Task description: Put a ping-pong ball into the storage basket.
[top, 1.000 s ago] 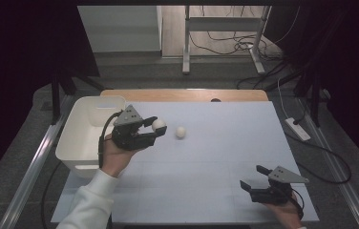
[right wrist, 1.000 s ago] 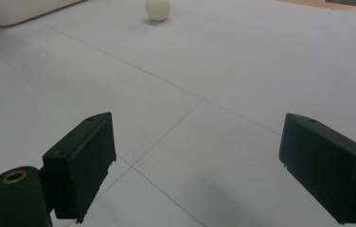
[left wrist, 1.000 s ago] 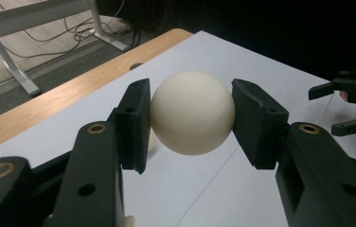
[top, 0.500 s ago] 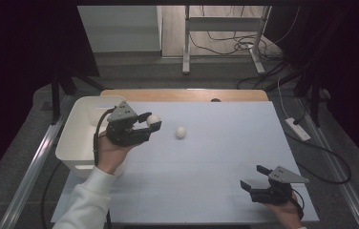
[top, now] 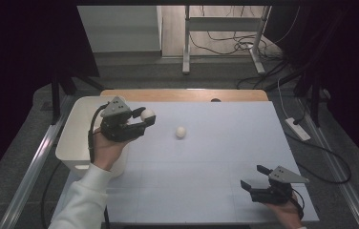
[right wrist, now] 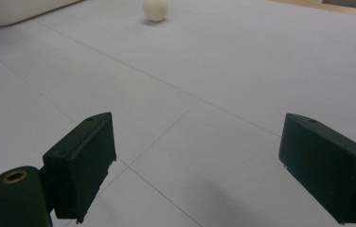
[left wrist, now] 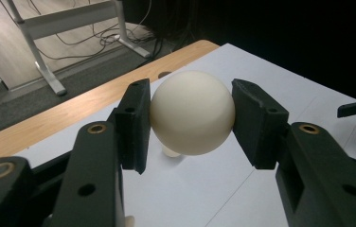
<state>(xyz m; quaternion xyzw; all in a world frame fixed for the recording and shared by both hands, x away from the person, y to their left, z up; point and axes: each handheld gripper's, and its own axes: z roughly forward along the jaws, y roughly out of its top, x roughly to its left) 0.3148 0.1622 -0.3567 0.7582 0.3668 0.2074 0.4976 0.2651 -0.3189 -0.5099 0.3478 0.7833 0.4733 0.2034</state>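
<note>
At the table's left edge, the left gripper (top: 139, 121) clamps a cream ball (left wrist: 192, 112) between both pads, lifted off the surface just beside the white bin (top: 79, 129). Carry it level over the rim, keep the squeeze steady, and release low inside so it cannot bounce out. The right gripper (top: 254, 179) rests open, holding nothing; a second ball (top: 181, 132) waits mid-table.

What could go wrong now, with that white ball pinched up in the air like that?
The held ball is round and smooth, and the left gripper touches it at just two small spots, so it might slip out and roll off the table. It hangs beside the white bin, not over it, so letting go early would likely miss. The second ball lies loose and could roll if bumped.
</note>
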